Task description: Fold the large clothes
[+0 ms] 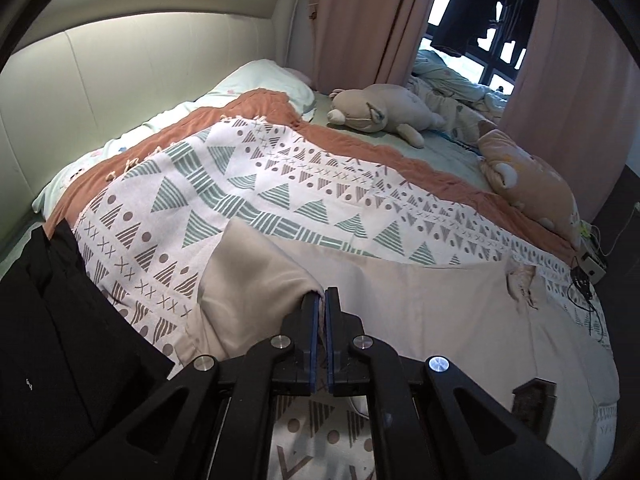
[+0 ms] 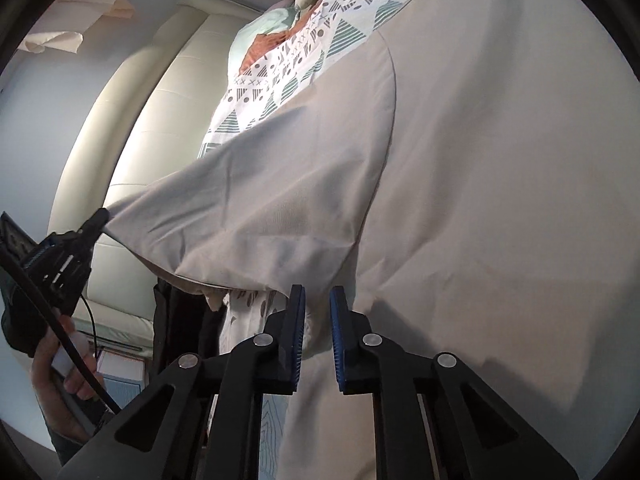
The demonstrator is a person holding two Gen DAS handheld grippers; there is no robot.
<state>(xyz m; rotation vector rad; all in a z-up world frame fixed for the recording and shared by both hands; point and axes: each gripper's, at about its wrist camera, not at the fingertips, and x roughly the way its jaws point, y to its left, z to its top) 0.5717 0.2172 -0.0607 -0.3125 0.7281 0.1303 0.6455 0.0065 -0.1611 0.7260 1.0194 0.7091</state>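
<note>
One beige garment point(image 1: 420, 304), corner pinched by left gripper point(image 1: 322, 294), right gripper point(image 2: 317, 294) narrowly parted

Left gripper point(image 1: 321, 294) fingers pinch beige garment point(image 1: 420, 300) corner over patterned blanket point(image 1: 240, 184) (bed).

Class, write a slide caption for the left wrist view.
Left gripper shut on beige garment, lifting its corner above patterned bedspread.

bed point(image 1: 360, 136) | cream headboard point(image 1: 160, 64) | pink curtains point(image 1: 360, 16) | bright window point(image 1: 480, 20)
</note>
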